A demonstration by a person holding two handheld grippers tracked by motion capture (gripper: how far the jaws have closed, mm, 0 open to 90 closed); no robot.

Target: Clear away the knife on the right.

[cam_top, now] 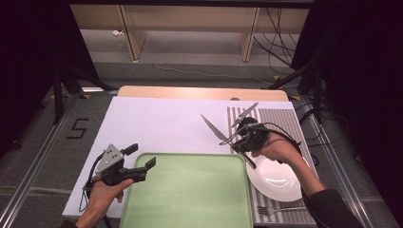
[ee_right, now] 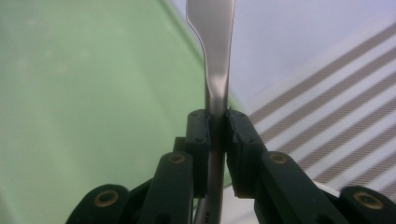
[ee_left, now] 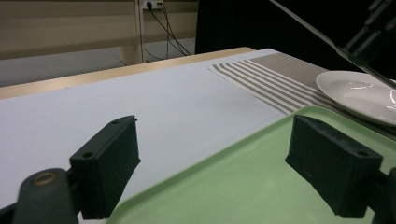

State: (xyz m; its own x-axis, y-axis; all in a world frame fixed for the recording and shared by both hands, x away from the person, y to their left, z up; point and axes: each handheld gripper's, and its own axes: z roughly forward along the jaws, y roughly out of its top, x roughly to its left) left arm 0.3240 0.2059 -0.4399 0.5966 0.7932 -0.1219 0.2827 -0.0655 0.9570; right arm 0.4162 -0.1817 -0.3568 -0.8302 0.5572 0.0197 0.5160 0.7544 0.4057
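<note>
Knife [cam_top: 222, 135]: pinched at the handle by the right tool [cam_top: 244, 137], carried in the air above the desk's [cam_top: 157, 123] right half, between the striped mat [cam_top: 280, 121] and the green tray [cam_top: 190, 190]. Long axis diagonal; blade points toward the far left, handle end trails over the white plate [cam_top: 278, 183]. The tray lies just left of it, probably the next stop. Left tool [cam_top: 138, 159]: jaws spread, empty, over the tray's near-left corner. Fork [cam_top: 280, 209]: on the mat at the near-right edge.
</note>
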